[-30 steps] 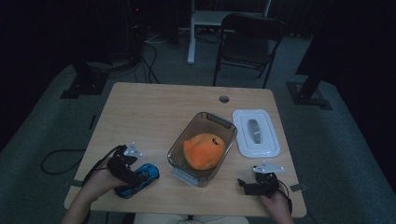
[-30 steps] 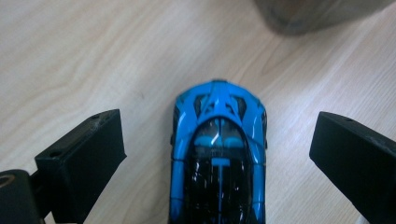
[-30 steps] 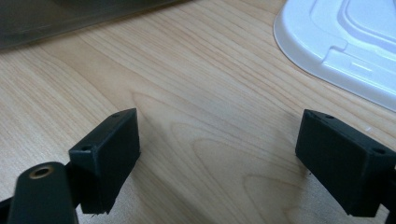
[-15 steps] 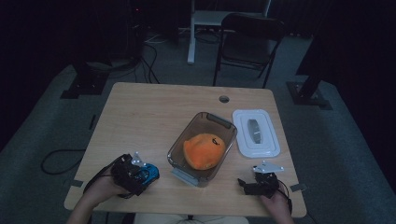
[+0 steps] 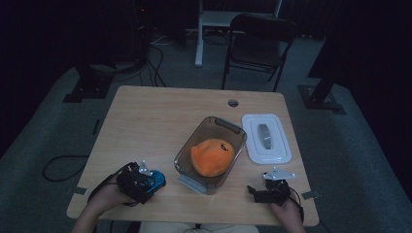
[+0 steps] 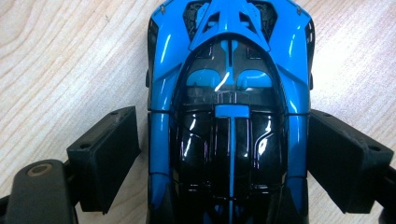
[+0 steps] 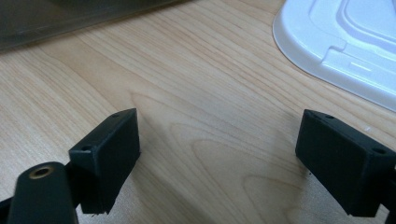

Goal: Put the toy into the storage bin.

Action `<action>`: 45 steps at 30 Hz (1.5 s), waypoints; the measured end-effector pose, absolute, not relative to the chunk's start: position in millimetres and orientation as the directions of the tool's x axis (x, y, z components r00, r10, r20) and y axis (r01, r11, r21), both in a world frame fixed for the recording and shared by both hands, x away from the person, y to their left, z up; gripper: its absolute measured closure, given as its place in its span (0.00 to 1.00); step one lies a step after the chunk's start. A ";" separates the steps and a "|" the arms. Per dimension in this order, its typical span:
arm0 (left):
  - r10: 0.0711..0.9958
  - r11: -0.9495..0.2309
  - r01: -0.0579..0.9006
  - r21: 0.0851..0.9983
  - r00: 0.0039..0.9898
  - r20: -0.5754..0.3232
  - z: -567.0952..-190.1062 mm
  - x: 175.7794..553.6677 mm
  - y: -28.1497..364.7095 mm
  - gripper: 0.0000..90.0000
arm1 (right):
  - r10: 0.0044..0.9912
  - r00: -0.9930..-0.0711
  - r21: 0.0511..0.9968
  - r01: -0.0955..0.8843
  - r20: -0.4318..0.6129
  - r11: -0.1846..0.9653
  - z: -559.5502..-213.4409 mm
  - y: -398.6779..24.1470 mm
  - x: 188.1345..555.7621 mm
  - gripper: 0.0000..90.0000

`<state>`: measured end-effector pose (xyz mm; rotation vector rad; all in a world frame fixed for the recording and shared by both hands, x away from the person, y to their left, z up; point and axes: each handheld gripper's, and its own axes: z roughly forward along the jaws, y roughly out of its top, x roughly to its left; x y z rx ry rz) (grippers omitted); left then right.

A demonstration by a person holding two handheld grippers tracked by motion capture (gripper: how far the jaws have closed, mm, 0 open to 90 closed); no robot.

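Blue toy car (image 6: pixel 229 112) lying on the bench (image 5: pixel 160 121) near its front left corner, straddled by the left tool (image 6: pixel 224 154), jaws just closing, a gap seen at the left pad, right tool (image 7: pixel 219 158) released, held over bare wood beside the white lid (image 7: pixel 345 42).

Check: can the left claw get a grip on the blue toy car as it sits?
Probably yes. The left claw straddles the blue toy car, jaws just been closing; right pad touches, left shows a small gap.
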<state>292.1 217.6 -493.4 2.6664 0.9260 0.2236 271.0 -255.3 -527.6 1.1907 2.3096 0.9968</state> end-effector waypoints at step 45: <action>0.663 -0.696 0.614 0.373 0.749 0.003 -449.9 325.6 227.8 0.32 | 0.775 -0.632 0.726 0.544 0.024 0.421 -523.3 -197.4 283.5 0.15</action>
